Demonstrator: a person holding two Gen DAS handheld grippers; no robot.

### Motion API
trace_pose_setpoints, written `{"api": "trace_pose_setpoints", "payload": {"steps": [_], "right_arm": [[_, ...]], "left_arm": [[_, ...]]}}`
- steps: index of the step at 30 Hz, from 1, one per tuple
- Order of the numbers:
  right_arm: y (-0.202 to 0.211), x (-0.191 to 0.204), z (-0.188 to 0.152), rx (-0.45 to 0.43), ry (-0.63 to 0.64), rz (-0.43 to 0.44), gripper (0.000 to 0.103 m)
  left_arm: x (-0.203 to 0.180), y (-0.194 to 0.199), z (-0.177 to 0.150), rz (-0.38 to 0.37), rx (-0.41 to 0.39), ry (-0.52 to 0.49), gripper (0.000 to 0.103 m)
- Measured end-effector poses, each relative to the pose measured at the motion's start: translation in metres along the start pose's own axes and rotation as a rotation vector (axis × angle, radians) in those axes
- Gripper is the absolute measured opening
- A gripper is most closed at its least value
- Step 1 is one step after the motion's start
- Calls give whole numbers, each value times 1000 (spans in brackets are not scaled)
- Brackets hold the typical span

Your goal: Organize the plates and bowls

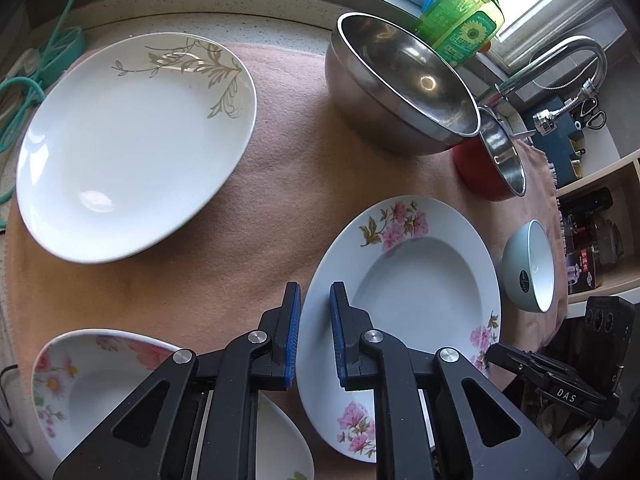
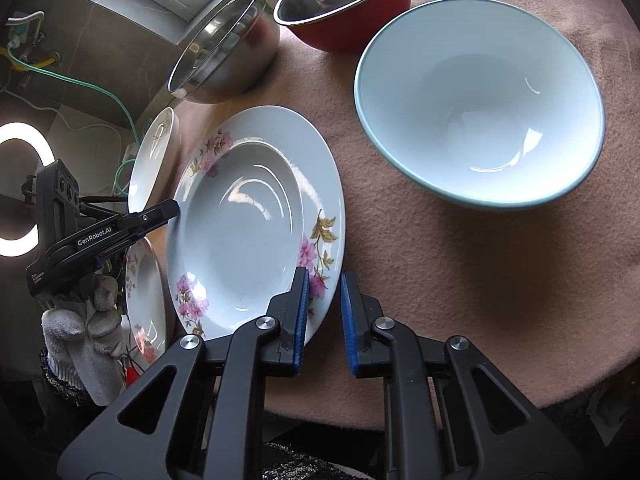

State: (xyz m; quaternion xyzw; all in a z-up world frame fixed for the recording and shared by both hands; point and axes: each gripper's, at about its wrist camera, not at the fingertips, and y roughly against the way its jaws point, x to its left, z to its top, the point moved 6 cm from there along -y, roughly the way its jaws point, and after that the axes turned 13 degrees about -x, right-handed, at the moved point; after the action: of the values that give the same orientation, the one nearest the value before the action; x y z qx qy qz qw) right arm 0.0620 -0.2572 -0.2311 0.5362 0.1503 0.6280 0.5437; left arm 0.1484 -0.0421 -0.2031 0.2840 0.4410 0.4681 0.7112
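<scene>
1. Two views are covering one pink felt cloth point(image 1: 280, 184) that is carrying all the crockery.
2. Left wrist view: the left gripper point(image 1: 315, 336) is hovering with its blue-padded fingers point(image 1: 294, 336) a narrow gap apart, holding nothing, and the left rim of the white deep plate with pink flowers point(image 1: 404, 320) is lying in that gap.
3. Beyond it, a large white oval plate with a beige leaf pattern point(image 1: 132, 152) is sitting at the far left, well apart from the flowered plate.
4. Partly hidden under the gripper, a second white plate with pink and yellow flowers point(image 1: 92, 384) is lying at the lower left.
5. At the back, a big stainless steel bowl point(image 1: 400, 88) is standing just beside a red bowl with a steel interior point(image 1: 492, 168), and a pale blue ceramic bowl point(image 1: 528, 268) is sitting right of the flowered plate.
6. Right wrist view: the right gripper point(image 2: 325, 320) is also standing narrowly parted and empty, straddling the near right rim of the same flowered deep plate point(image 2: 248, 232).
7. To its right, the pale blue bowl point(image 2: 480, 100) is resting near the plate without touching it.
8. Behind, the steel bowl point(image 2: 228, 48) and red bowl point(image 2: 344, 4) are standing side by side.
9. At the left edge, the left gripper point(image 2: 172, 208), gripped in a white-gloved hand point(image 2: 88, 332), is reaching the plate's opposite rim.
</scene>
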Motion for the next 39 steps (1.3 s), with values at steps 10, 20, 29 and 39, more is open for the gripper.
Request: {"api": "trace_pose_setpoints", "payload": {"steps": [10,20,29,39], "right_arm": [[0,5,-2,13,24,-11,16],[4,0,-3,23,35,-33,16],[7,-4,-7,41,57,-38,16],[12,-10,-15,65,84,-36,17]], "left_arm": [[-3,1,-1,26,-22,-20,13],[-11,4,-16,27,-9,-19,13],[-16,10,-29,36,-13,-10,14],[-21,14,-42,45,-18,7,14]]}}
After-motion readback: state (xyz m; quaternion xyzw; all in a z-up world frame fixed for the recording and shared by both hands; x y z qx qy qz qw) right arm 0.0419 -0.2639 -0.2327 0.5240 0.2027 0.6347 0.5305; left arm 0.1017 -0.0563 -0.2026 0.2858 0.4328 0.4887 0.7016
